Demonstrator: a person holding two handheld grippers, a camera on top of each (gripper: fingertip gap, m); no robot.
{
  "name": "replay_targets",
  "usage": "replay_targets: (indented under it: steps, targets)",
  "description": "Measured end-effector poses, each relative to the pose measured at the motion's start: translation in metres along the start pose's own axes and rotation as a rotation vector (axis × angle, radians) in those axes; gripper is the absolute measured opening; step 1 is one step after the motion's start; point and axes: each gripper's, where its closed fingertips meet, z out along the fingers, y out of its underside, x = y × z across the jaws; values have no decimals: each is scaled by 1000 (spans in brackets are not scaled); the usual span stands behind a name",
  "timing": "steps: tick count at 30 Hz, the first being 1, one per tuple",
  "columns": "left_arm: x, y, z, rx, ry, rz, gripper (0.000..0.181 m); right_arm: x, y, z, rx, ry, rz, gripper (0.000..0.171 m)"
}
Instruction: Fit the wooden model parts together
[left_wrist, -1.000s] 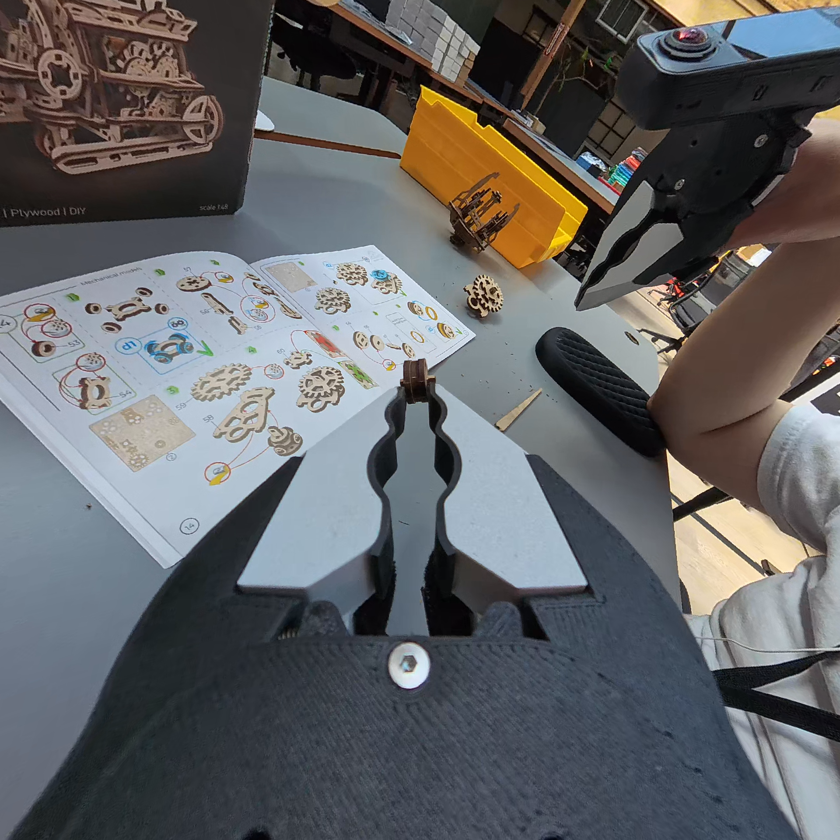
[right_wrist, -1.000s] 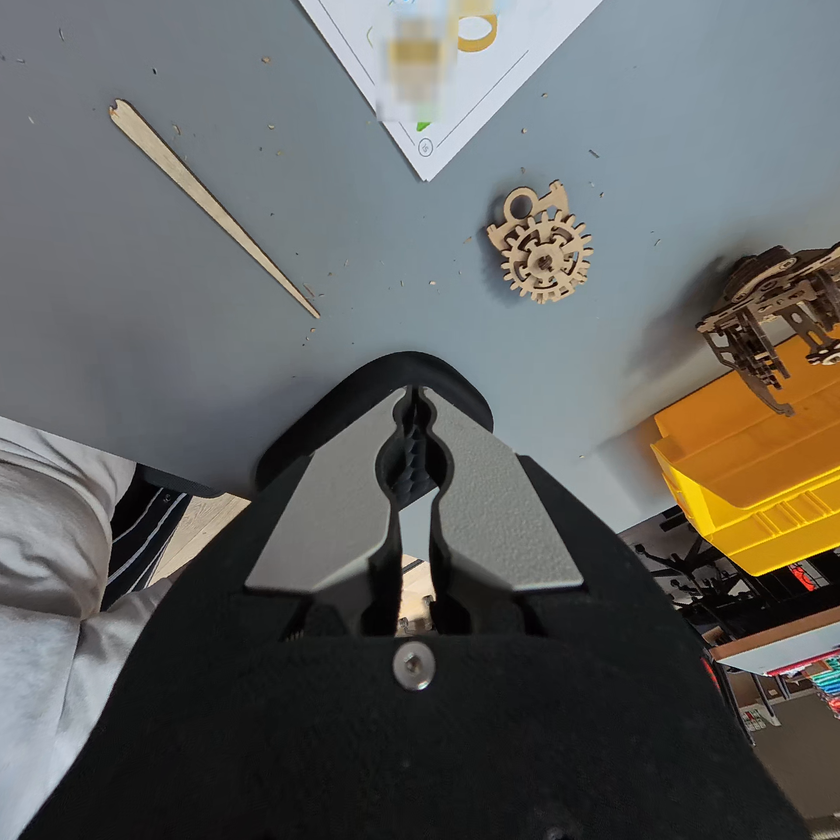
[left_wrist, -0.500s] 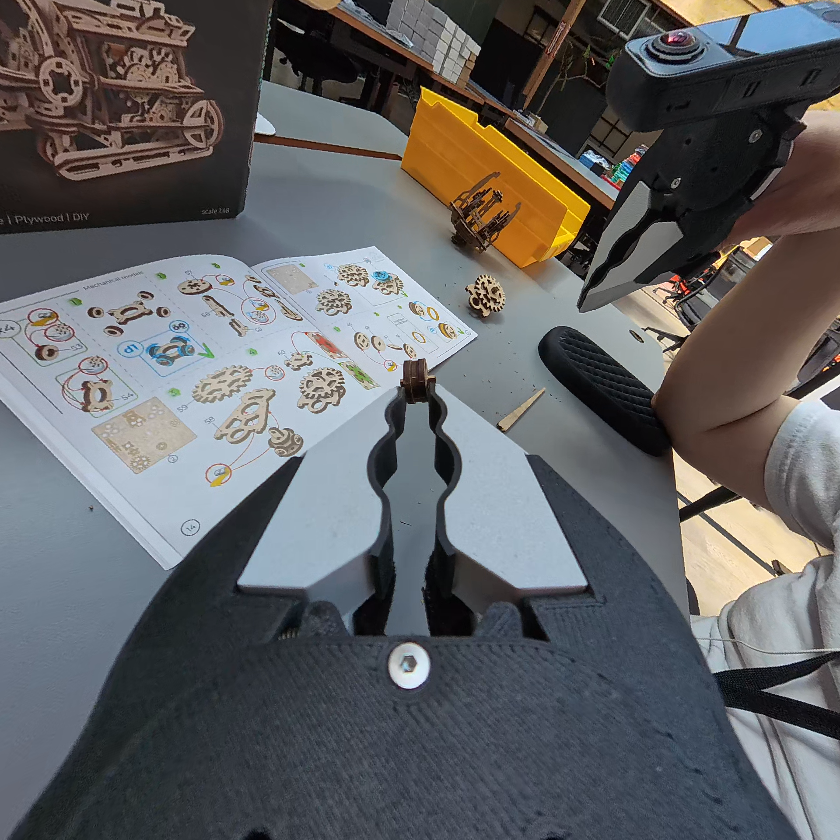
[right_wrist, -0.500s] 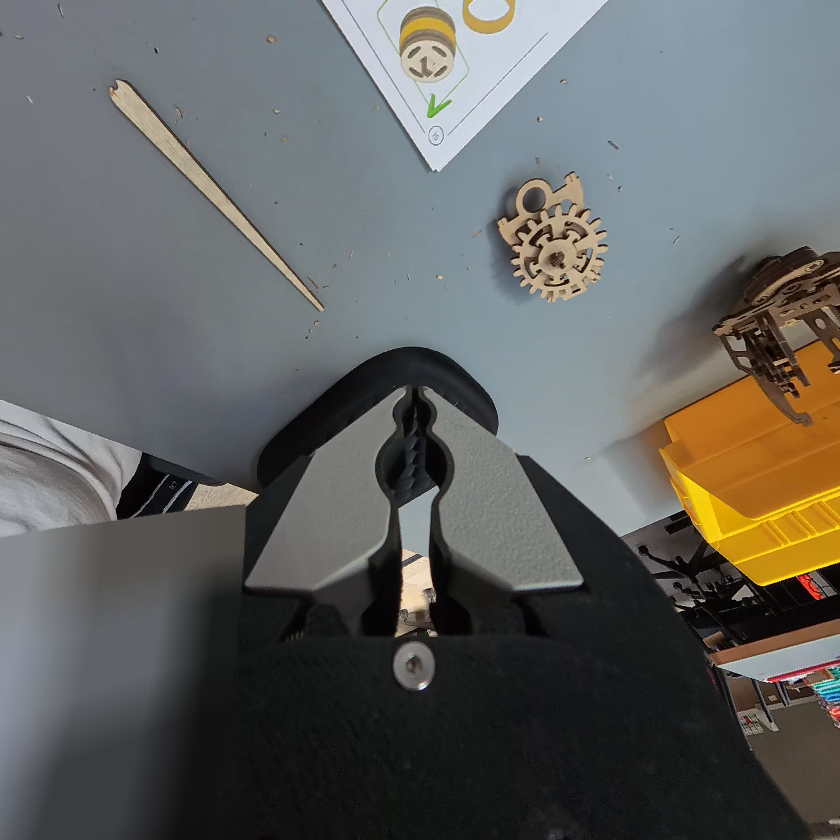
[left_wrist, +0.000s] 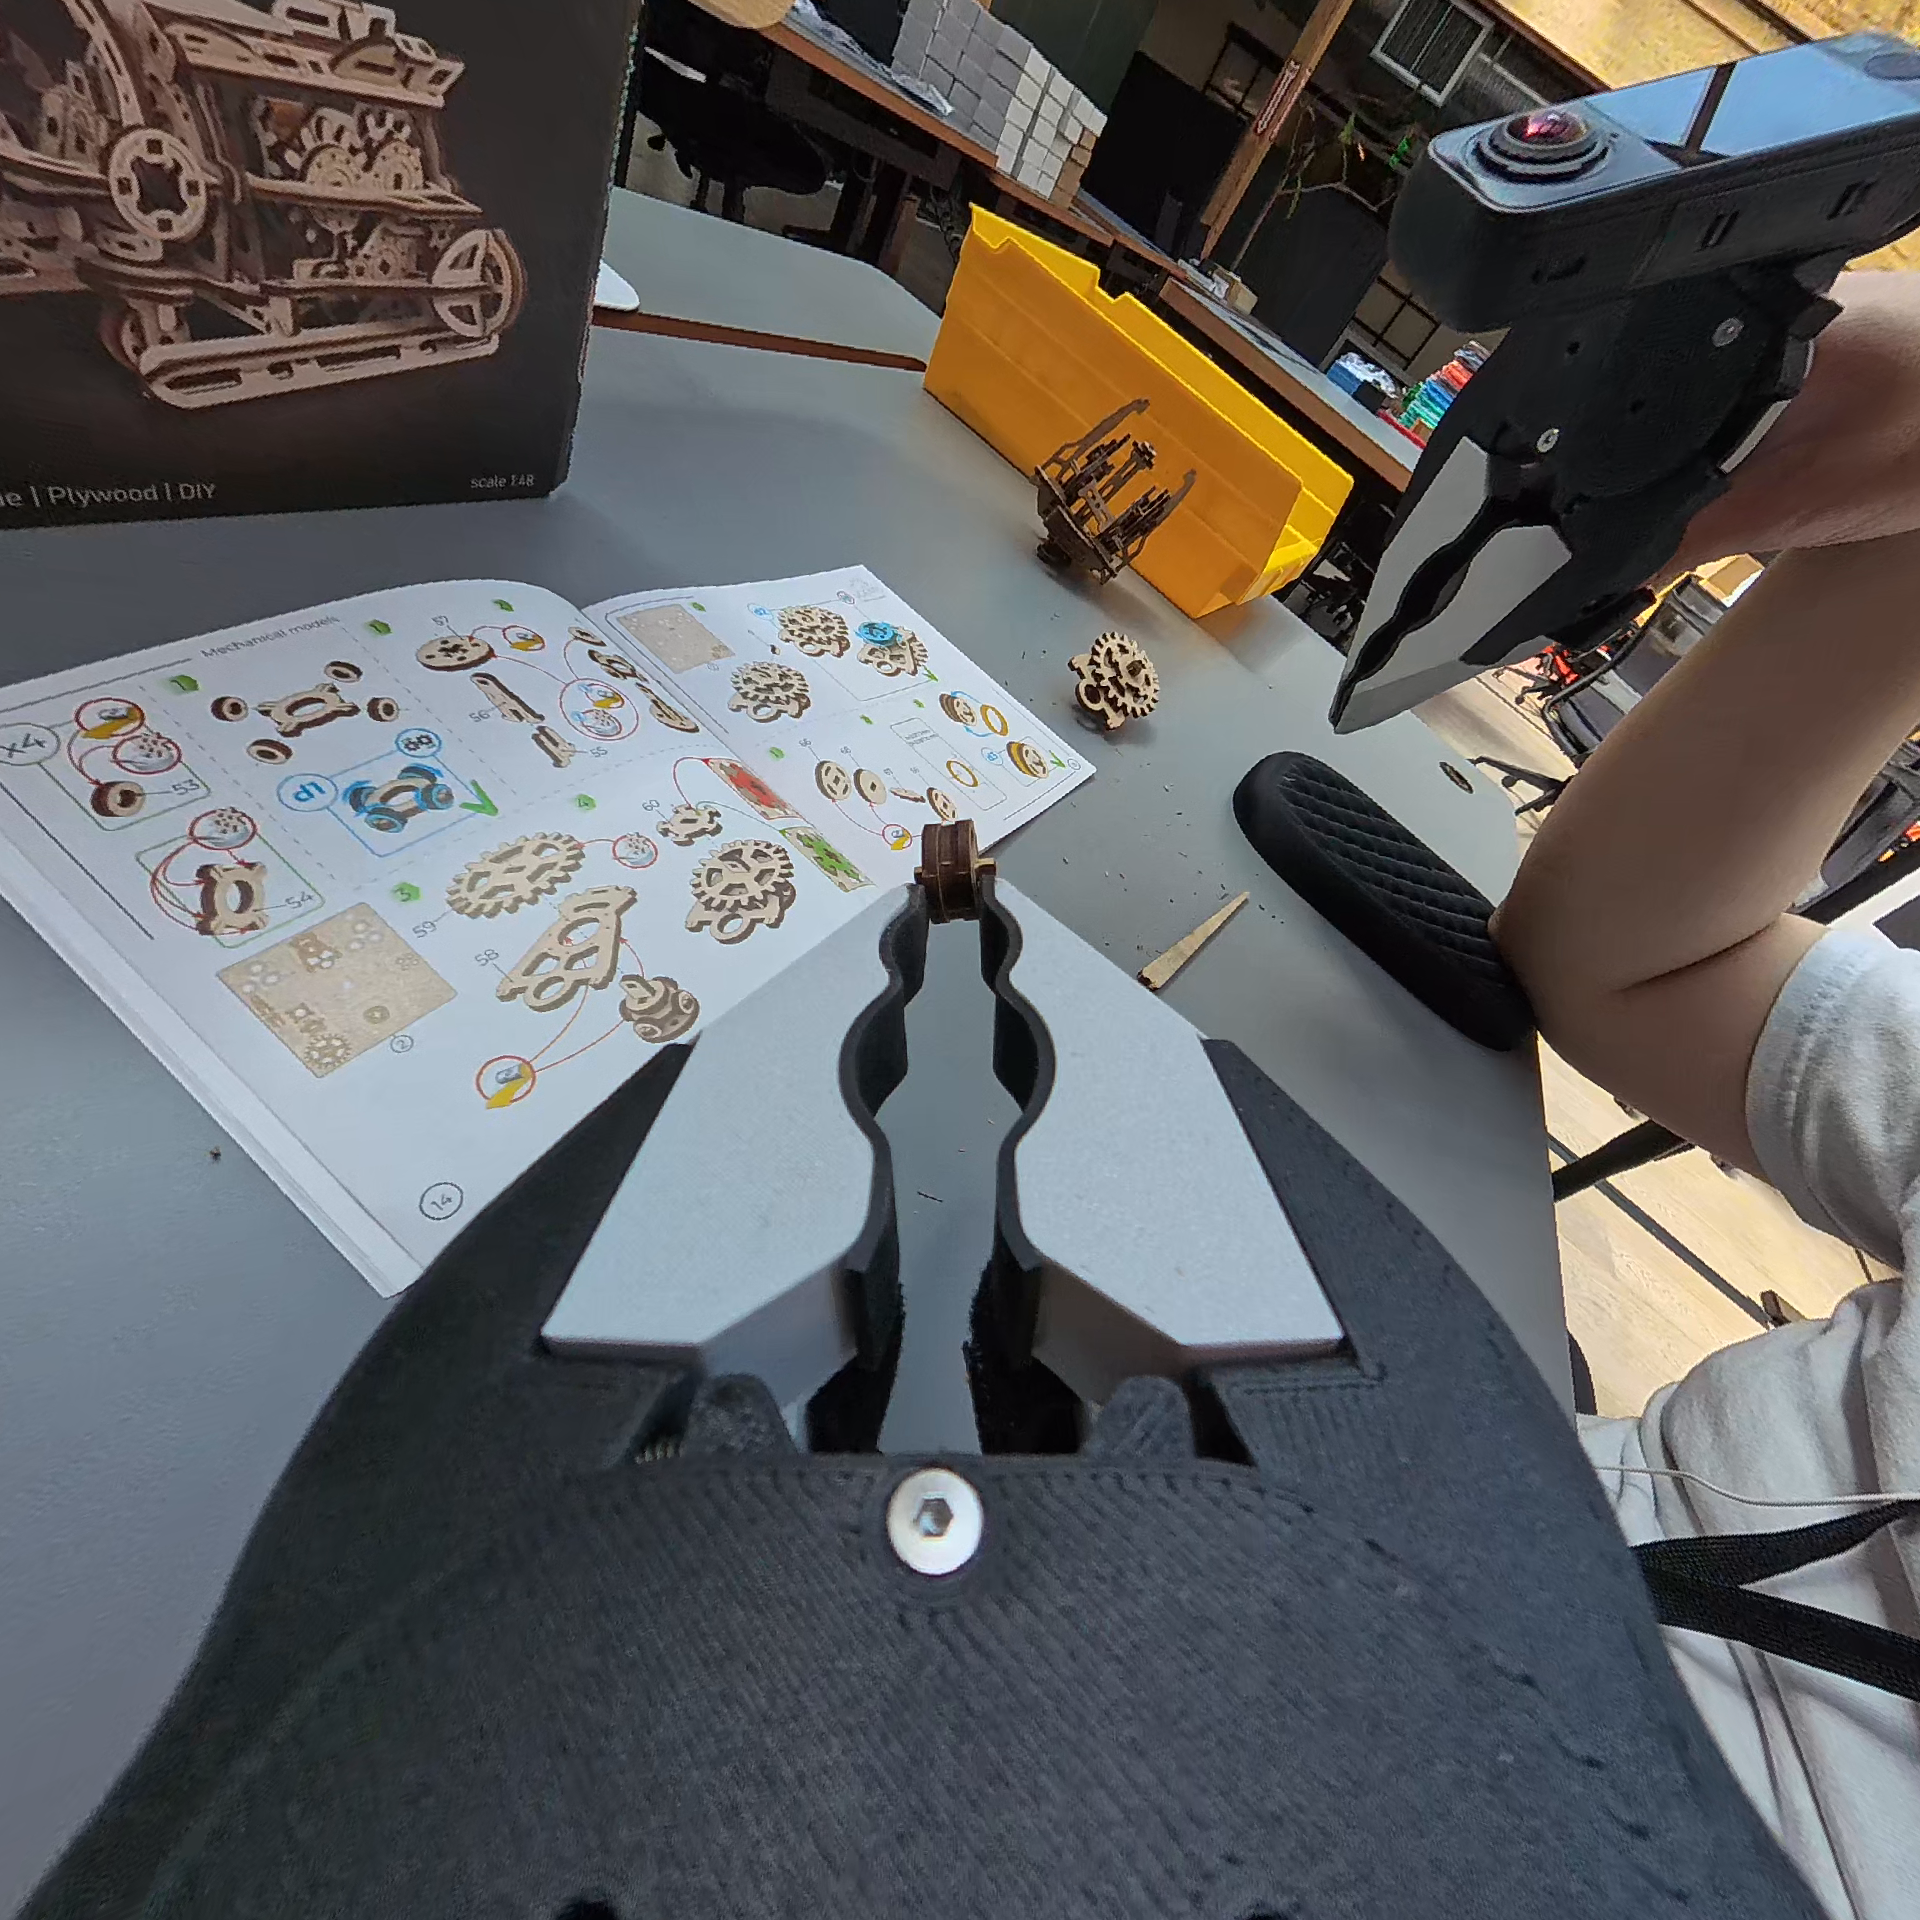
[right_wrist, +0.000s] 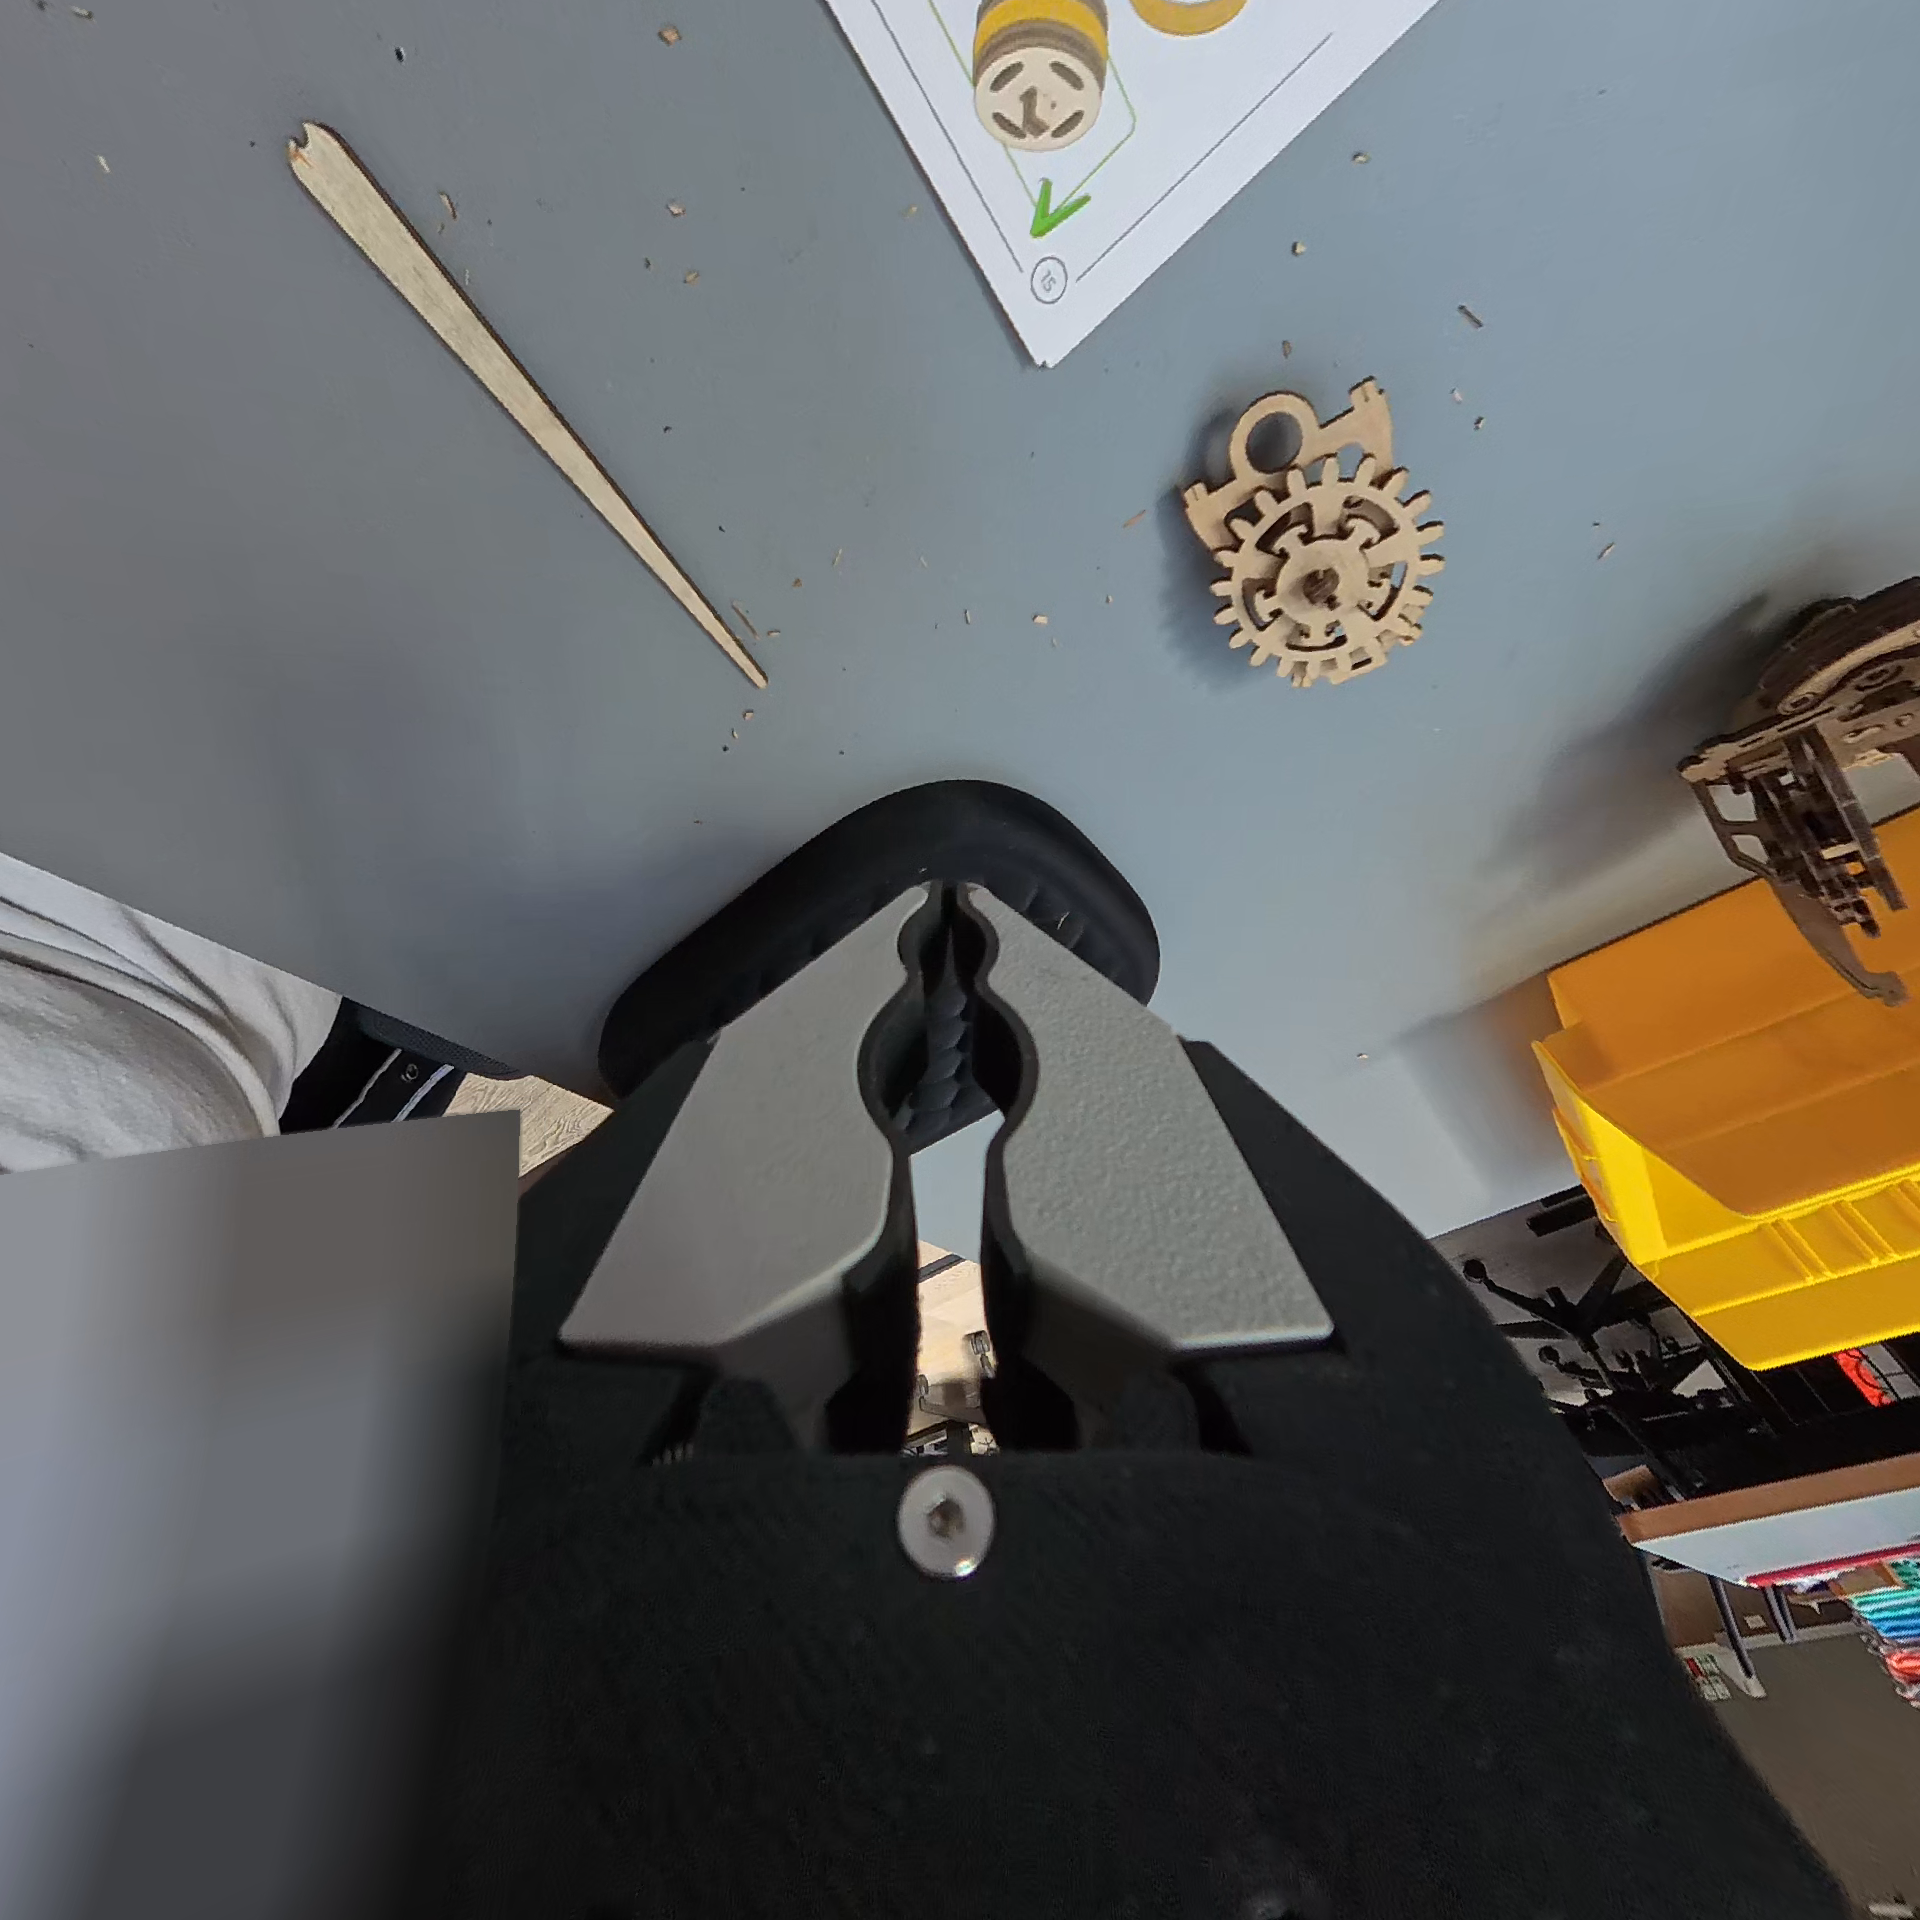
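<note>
Your left hand-held gripper (left_wrist: 950, 902) pinches one small round wooden wheel (left_wrist: 948, 868); your right hand-held gripper (right_wrist: 950, 902) is closed, empty, above one flat wooden gear assembly (right_wrist: 1311, 549) on the grey table (right_wrist: 312, 675).

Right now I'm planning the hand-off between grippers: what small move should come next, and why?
Probably bring the right gripper down to the gear assembly and open it. It hangs shut and empty above the table, while the left gripper already pinches the small wooden wheel and the gear assembly lies loose and unheld.
</note>
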Motion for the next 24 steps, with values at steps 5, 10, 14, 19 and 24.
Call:
replay_targets:
  steps: [5, 10, 14, 19, 24]
  targets:
    - [1, 0, 0, 1, 3, 2, 8, -1, 1, 1, -4, -12, 0, 0]
    - [1, 0, 0, 1, 1, 5, 7, -1, 2, 1, -5, -21, -1, 0]
    - [0, 0, 0, 5, 2, 0, 7, -2, 2, 1, -6, -29, -5, 0]
    - [0, 0, 0, 4, 1, 1, 8, -3, 3, 2, -9, -40, -8, 0]
    - [0, 0, 0, 7, 1, -1, 7, -4, 3, 2, -12, -51, -8, 0]
